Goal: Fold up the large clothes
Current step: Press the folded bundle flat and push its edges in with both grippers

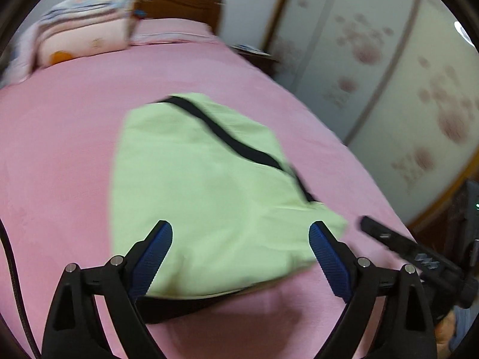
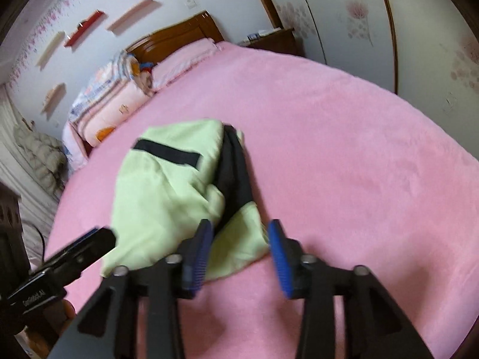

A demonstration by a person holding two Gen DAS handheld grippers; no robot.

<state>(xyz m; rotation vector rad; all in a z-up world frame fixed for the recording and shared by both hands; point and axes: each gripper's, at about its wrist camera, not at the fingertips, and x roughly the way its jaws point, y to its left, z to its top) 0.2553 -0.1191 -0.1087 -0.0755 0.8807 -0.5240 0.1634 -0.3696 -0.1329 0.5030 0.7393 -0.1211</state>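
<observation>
Left gripper (image 1: 241, 233): was held low over the near edge of the garment, jaws spread wide, nothing between the blue pads (image 1: 151, 257); its tip was also seen at the left of the right wrist view (image 2: 95, 239).
Right gripper (image 2: 241, 233): was held just above the garment's near right corner, jaws parted, nothing pinched; its black body was seen at the right of the left wrist view (image 1: 401, 245).
Garment (image 1: 203, 179): a light green piece with black bands was found lying folded into a compact bundle on the bed, near its front edge; a black panel was exposed along its right side (image 2: 235, 173).
Surface: a pink bedspread (image 2: 344, 149) was seen covering the bed, largely smooth.
Bedding: a folded patterned quilt (image 2: 110, 98) and a pink pillow (image 2: 182, 59) were noted at the wooden headboard (image 2: 185, 28).
Room: a wardrobe with flowered sliding doors (image 1: 389, 68) was noted to the right; wall shelves (image 2: 86, 27) were seen above the headboard; a nightstand (image 2: 275, 40) was seen beside the bed.
</observation>
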